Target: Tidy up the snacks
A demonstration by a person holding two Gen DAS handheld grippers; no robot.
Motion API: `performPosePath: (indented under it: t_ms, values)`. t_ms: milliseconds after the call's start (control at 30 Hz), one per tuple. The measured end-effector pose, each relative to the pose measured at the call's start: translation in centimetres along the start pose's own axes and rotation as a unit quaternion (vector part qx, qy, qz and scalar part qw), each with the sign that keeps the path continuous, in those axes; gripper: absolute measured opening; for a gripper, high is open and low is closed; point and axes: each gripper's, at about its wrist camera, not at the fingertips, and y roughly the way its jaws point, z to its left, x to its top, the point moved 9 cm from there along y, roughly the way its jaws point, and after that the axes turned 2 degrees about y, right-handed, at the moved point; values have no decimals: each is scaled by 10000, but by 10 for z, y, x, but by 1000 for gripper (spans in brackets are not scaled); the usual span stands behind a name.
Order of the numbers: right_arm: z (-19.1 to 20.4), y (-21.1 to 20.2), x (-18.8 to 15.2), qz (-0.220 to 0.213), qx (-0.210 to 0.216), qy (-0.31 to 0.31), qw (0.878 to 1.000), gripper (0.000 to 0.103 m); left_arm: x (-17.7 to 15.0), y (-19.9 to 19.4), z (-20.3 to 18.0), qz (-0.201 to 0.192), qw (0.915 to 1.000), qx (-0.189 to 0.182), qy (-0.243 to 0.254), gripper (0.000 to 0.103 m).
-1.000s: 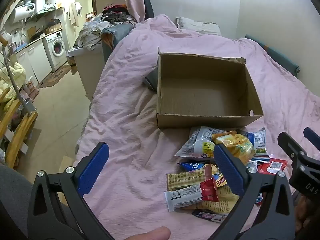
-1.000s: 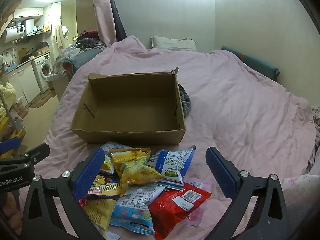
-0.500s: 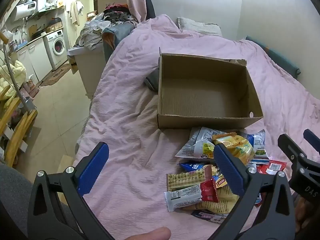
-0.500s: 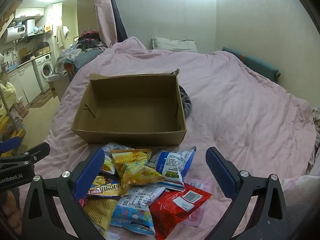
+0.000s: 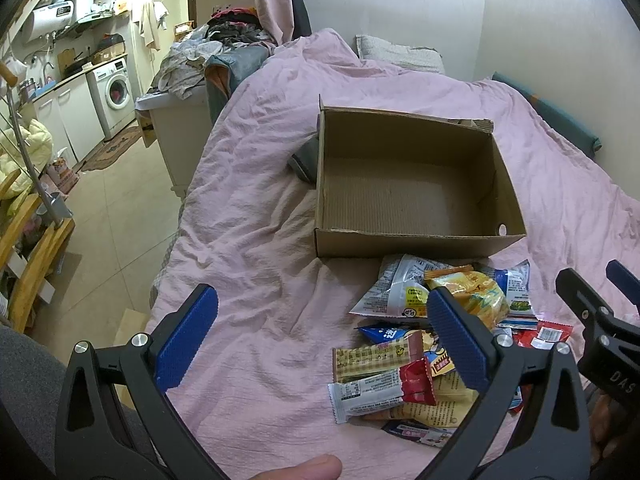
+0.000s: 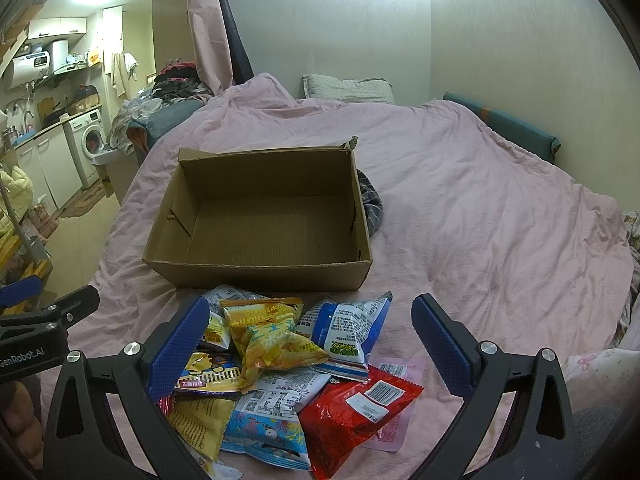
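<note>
An empty open cardboard box (image 5: 404, 196) (image 6: 264, 220) sits on a pink bedspread. A pile of snack packets lies in front of it: a yellow chip bag (image 6: 272, 332) (image 5: 476, 292), a blue-white bag (image 6: 348, 328), a red packet (image 6: 360, 404), a white-red bar (image 5: 380, 388). My left gripper (image 5: 320, 340) is open and empty, hovering left of and above the pile. My right gripper (image 6: 312, 344) is open and empty above the pile; it also shows at the right edge of the left wrist view (image 5: 592, 312).
The bed's left edge (image 5: 176, 240) drops to a tiled floor. A grey cloth (image 6: 372, 208) lies beside the box. A pillow (image 6: 348, 88) lies at the bed's far end. A washing machine (image 5: 114, 92) and a clothes pile (image 5: 224, 40) stand at the left.
Both grippers have drifted slightly; the box and snacks sit a little lower in each view. Nothing was grasped or moved.
</note>
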Motion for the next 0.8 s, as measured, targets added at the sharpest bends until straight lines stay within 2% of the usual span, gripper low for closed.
performPosePath:
  t_ms: [800]
  values:
    - [0,-1,2,3,-5,0,10000,103,-1,0,1,16,10000,10,-19,103]
